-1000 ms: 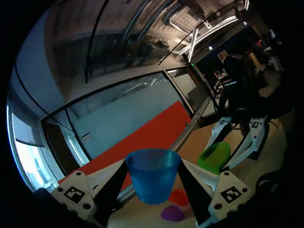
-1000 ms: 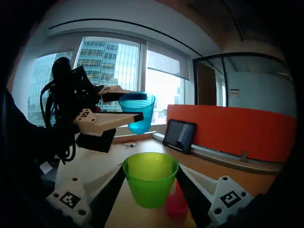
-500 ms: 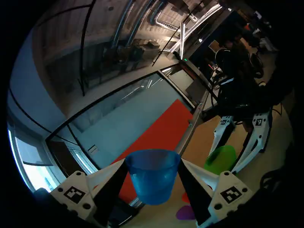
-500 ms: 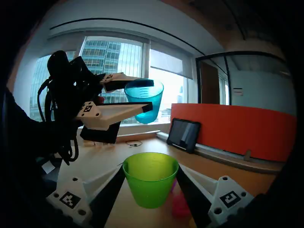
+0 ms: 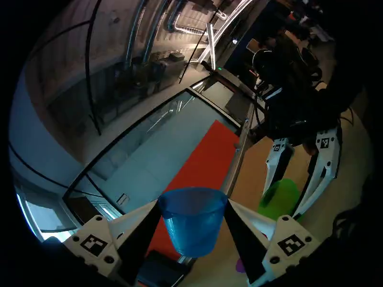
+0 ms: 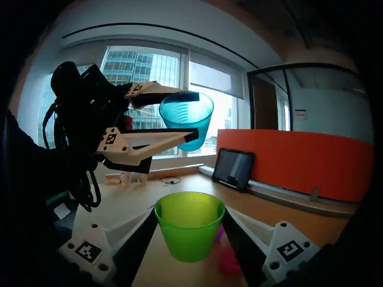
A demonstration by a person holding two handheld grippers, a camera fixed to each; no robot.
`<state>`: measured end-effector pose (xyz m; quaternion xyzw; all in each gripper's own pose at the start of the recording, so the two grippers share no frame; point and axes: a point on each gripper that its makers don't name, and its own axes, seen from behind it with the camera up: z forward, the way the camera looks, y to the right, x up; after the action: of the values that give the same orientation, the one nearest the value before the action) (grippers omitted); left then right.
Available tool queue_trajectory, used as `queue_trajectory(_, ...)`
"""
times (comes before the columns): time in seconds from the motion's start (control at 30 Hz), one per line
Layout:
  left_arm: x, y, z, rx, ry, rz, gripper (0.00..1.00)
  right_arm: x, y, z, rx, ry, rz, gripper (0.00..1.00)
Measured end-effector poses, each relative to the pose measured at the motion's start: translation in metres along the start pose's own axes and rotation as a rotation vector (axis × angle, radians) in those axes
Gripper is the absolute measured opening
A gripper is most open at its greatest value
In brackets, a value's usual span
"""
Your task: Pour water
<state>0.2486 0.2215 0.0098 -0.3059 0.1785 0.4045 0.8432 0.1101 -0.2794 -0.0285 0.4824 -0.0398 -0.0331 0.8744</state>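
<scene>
Both fingers of the left gripper (image 5: 193, 204) are pressed on a translucent blue plastic cup (image 5: 193, 232), those of the right gripper (image 6: 190, 211) on a translucent green plastic cup (image 6: 190, 237) held low and near. Within the last second the blue cup has been raised and tipped toward the green one, so pouring is judged imminent. A pale wooden table (image 6: 139, 201), an orange partition (image 6: 297, 162) at right and far windows (image 6: 139, 71) lie beyond.

No text, number or brand is legible; the small wall sign (image 6: 300, 114) is too blurred.

Upright green cup (image 6: 190, 229) in right hand-held gripper (image 6: 190, 214), blue cup (image 6: 186, 119) tilted above
</scene>
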Motion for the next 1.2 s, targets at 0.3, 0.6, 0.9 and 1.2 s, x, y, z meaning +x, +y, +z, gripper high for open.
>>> queue_trajectory(0.3, 0.006, -0.005, 0.003, -0.001, 0.001, 0.083, 0.88, -0.001, 0.0, 0.001, 0.002, 0.002, 0.003, 0.92)
queue_trajectory(0.6, 0.013, -0.008, 0.004, 0.003, 0.006, 0.141, 0.88, -0.001, -0.005, 0.004, 0.013, 0.004, 0.003, 0.92)
queue_trajectory(0.9, 0.019, -0.008, 0.006, 0.007, 0.011, 0.19, 0.88, 0.0, -0.006, 0.004, 0.018, 0.005, 0.0, 0.92)
queue_trajectory(1.2, 0.02, -0.008, 0.006, 0.005, 0.012, 0.228, 0.88, 0.001, -0.007, 0.003, 0.02, 0.007, -0.003, 0.92)
